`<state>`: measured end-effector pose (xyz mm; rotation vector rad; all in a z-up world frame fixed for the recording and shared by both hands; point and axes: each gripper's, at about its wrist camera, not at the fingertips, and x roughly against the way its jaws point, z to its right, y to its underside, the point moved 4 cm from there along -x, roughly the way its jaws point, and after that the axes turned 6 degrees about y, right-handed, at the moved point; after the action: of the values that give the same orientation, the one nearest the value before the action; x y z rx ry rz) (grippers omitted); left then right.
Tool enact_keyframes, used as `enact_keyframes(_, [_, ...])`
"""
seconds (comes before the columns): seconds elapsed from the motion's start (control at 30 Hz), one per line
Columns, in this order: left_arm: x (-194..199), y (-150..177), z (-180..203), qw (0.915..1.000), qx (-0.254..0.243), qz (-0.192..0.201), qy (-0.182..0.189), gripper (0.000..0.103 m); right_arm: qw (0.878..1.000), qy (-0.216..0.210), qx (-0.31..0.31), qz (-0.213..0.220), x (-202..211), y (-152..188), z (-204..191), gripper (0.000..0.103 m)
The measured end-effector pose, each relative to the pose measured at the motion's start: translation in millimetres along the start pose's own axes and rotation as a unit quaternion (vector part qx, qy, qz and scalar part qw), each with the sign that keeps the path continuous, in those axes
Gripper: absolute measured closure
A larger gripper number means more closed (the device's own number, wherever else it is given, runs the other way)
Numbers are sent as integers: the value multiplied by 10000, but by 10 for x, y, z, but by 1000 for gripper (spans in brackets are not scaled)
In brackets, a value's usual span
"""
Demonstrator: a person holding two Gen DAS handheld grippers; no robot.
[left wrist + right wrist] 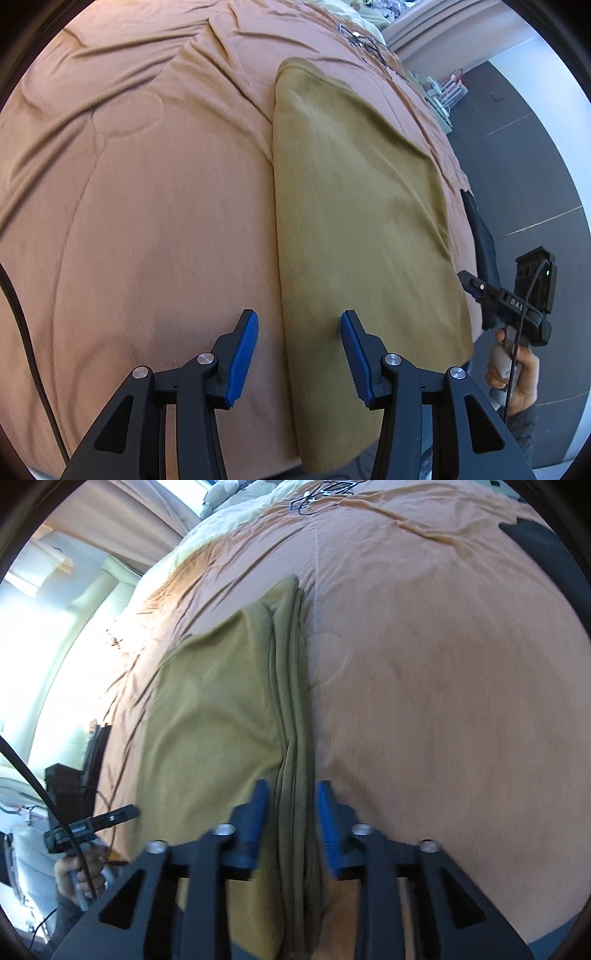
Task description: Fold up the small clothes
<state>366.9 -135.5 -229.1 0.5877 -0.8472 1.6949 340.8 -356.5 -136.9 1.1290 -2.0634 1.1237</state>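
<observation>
Garment: an olive cloth (354, 221) lies folded lengthwise on the bed (147, 184).
Left gripper (299, 354): fingers apart, over the cloth's left edge.
Right gripper (291, 823): fingers apart, astride the cloth's layered right edge, not pressing it.

Each black claw (299, 354) (290, 823) has 2 blue ribbed pads, silver screws and a black cable.

Left gripper (299, 328) and right gripper (291, 797) — jaws parted, angled downward.
</observation>
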Motion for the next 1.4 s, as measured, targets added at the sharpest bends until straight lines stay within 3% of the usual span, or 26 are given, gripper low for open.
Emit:
enact_keyframes(0.23, [-14,224,37,9996,104,-155,217,55,9998,-188,33,-99,30,281,92,48])
enact_keyframes(0.33, [-4,336,48,9992,144,-217,308,55,9996,-101,170,-202,11,386,44,57])
enact_keyframes(0.4, [-10,425,77,9988,138,-287,359,55,9994,-37,262,-226,11,449,20,74])
enact_keyframes(0.47, [-4,495,100,9989,64,-311,344,59,9995,0,213,-212,29,486,28,82])
enact_keyframes(0.53, [-9,536,97,9993,-3,-318,191,79,9997,-64,135,-172,61,511,35,88])
enact_keyframes(0.63, [32,545,42,9990,73,-357,251,92,9998,-126,78,-141,90,570,-15,92])
enact_keyframes(0.9, [423,477,7,9992,-174,-325,175,96,9968,-662,252,-358,102,816,-237,93])
enact_keyframes(1.0, [533,488,-14,9983,-383,-428,60,96,9956,-677,414,-500,49,897,-316,93])
enact_keyframes(1.13, [610,485,-83,9972,-537,-521,31,94,9972,-395,566,-291,30,793,-308,87])
enact_keyframes(1.17, [615,468,-91,9970,-568,-531,45,94,9976,-372,522,-270,24,764,-286,78])
enact_keyframes(1.2, [609,447,-108,9969,-583,-529,6,93,9984,-305,434,-186,17,697,-235,61])
enact_keyframes(1.27, [589,354,-164,9973,-540,-473,-150,83,9991,-292,303,-47,25,615,-179,41])
enact_keyframes(1.33, [548,271,-155,9981,-504,-332,-140,62,9989,-452,106,48,5,472,-104,41])
enact_keyframes(1.4, [488,169,-148,9989,-435,-192,-47,58,9989,-461,-9,110,-39,364,-46,41])
